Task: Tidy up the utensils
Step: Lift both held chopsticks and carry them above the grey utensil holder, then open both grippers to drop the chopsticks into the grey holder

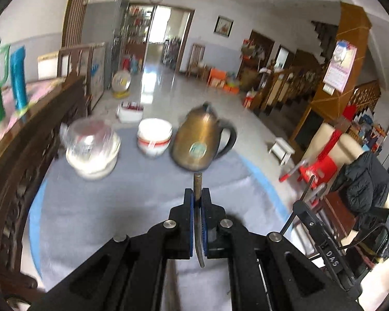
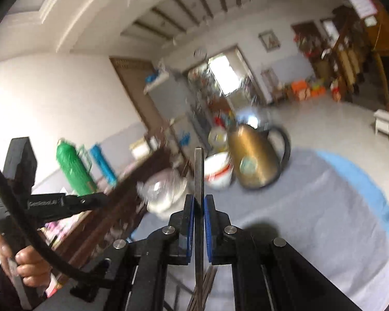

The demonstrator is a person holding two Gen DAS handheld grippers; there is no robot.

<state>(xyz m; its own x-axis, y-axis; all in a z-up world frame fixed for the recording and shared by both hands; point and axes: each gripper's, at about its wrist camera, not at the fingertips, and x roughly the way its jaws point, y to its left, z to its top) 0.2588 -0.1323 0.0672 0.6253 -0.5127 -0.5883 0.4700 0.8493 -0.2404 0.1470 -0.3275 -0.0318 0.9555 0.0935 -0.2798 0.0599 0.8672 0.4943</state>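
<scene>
My left gripper (image 1: 197, 190) is shut on a thin metal utensil (image 1: 197, 182), seen edge-on; its handle end sticks up past the fingertips and it hangs above the grey tablecloth (image 1: 116, 207). My right gripper (image 2: 199, 197) is shut on a flat grey metal utensil (image 2: 199, 171) whose handle rises well above the fingertips. Under the right gripper, several thin sticks like chopsticks (image 2: 207, 285) show at the bottom edge. The right gripper also appears at the right edge of the left wrist view (image 1: 311, 189).
On the table stand a bronze kettle (image 1: 202, 142), stacked white bowls (image 1: 154, 137) and a clear lidded pot (image 1: 92, 147). A carved wooden bench back (image 1: 26, 155) runs along the left. A green flask (image 2: 74, 165) and blue bottle (image 2: 102, 163) stand behind it.
</scene>
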